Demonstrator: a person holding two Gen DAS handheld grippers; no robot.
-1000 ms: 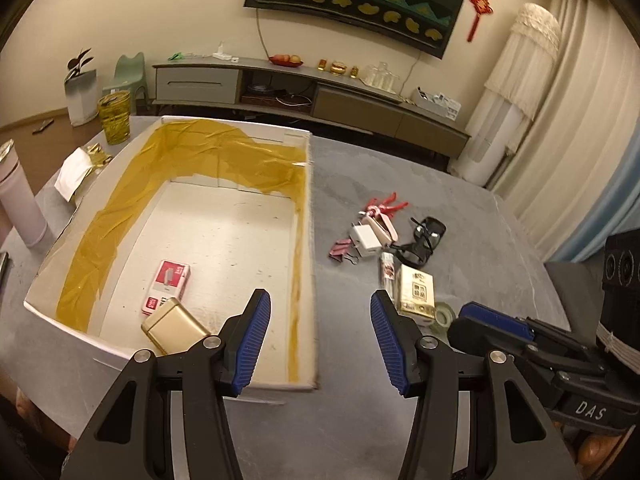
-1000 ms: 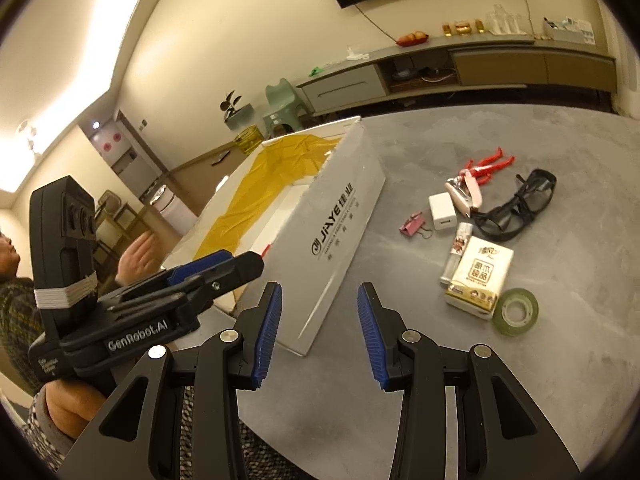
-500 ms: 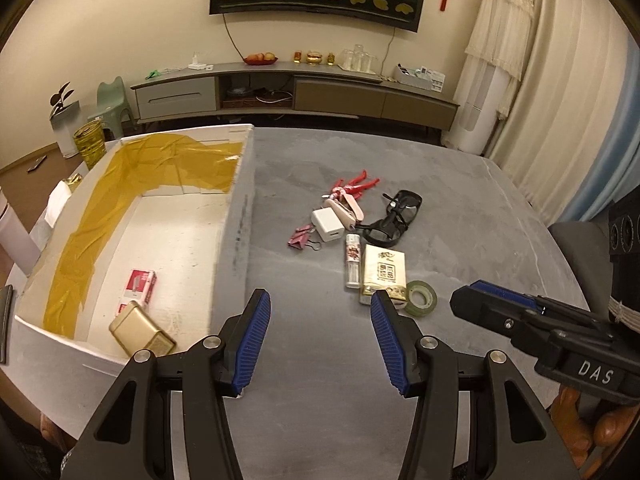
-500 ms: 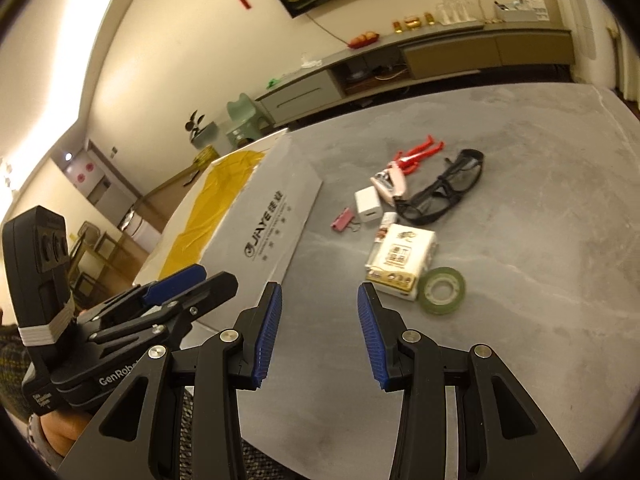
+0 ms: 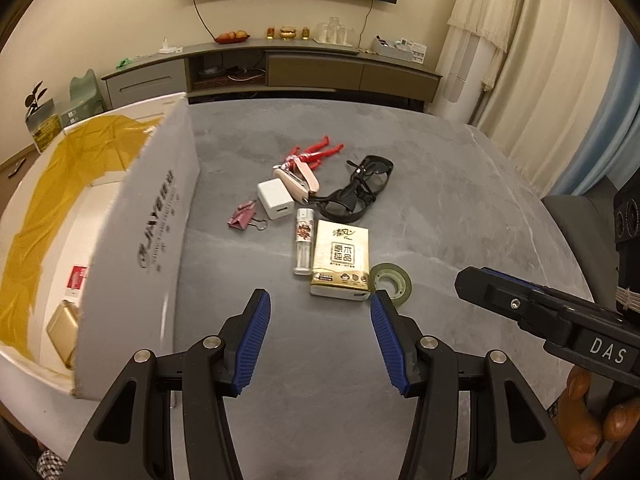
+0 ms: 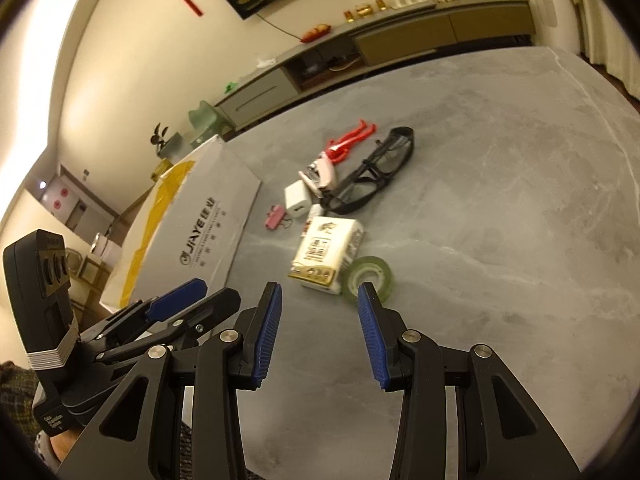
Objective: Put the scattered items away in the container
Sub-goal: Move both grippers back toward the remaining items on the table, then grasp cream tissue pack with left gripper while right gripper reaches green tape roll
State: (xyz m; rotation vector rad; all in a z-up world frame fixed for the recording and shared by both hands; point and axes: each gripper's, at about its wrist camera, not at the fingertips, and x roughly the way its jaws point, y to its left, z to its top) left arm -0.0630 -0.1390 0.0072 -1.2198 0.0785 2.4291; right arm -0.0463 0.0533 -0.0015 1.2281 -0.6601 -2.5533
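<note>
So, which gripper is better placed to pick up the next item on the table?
Probably the right gripper: open and empty, with the tape roll just beyond its fingertips. The left gripper, also open and empty, sits nearer the box.

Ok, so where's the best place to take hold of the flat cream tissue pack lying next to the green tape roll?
Grip the flat cream tissue pack across its two long side edges, coming straight down from above. It lies flat, so only its edges offer a pinch. The clear slim bottle crowds one side and the green tape roll touches the near corner, so close around the far half.
</note>
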